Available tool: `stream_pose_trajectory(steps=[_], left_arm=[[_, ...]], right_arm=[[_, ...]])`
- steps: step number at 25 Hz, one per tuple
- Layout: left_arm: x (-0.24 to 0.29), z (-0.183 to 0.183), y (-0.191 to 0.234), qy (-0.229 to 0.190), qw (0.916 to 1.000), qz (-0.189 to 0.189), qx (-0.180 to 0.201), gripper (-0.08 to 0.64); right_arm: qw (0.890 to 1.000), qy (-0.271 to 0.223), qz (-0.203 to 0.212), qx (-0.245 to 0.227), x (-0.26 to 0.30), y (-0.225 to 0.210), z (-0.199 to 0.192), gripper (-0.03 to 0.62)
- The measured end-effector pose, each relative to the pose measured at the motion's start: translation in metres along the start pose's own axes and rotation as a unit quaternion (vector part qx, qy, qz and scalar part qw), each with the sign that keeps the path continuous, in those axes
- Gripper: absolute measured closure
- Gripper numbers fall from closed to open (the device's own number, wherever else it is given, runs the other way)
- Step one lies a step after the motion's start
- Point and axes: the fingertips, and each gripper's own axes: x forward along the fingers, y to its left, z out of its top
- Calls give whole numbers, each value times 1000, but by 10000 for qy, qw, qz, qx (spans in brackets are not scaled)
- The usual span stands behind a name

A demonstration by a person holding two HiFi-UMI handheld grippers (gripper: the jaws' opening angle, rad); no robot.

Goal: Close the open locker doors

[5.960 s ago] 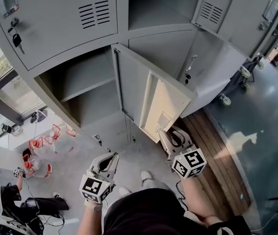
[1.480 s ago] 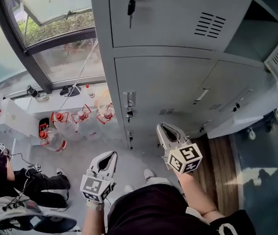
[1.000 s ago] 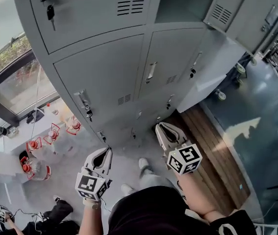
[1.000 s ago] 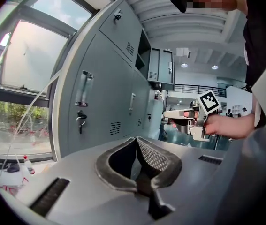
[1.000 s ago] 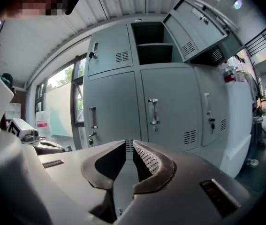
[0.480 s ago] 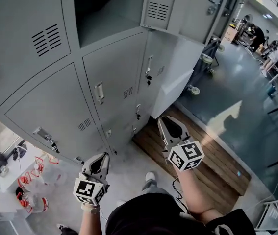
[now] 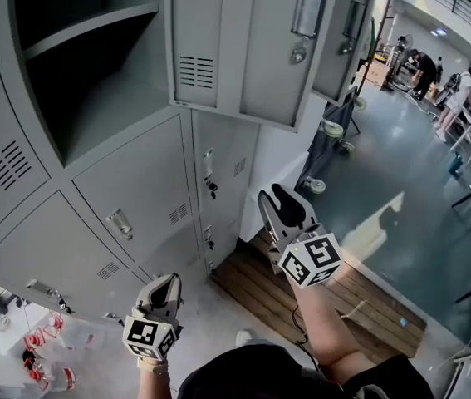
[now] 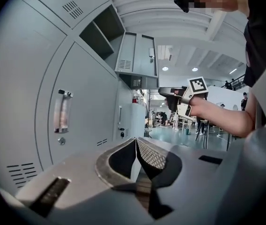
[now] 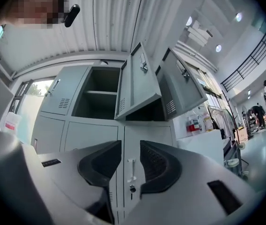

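Wider apart at the jaws than half a second ago, and opening: right claw (image 7: 271, 194), with a clear gap between the pads and nothing held. Pointed at a closed grey lower locker door (image 9: 132, 165) with a slim handle and keyhole, not touching it. Low on the other side, left claw (image 7: 167, 281), tips pressed together, empty. Up and outward, well apart from both claws, first open grey metal locker door (image 7: 218, 44), vented, swung out from a dark shelved upper compartment (image 7: 77, 81). Just beside it to the right, second open grey door (image 7: 343, 48), likewise ajar. Down at the foot of the lockers, brown wooden slatted platform (image 7: 318, 293) on glossy blue-grey floor (image 7: 401, 189).
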Motion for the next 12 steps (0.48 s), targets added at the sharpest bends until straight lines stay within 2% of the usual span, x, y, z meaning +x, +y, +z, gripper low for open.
stream_pose_trajectory(steps=[5, 8, 12], left_arm=[[44, 14, -11, -96, 9998, 175, 38, 537], [60, 16, -15, -113, 9996, 272, 47, 537], [67, 14, -12, -67, 9989, 464, 20, 537]], right_arm=[[9976, -566, 395, -27, 28, -29, 42, 412], [9940, -828, 707, -87, 41, -34, 61, 400], [9896, -1106, 922, -20, 58, -38, 80, 400]])
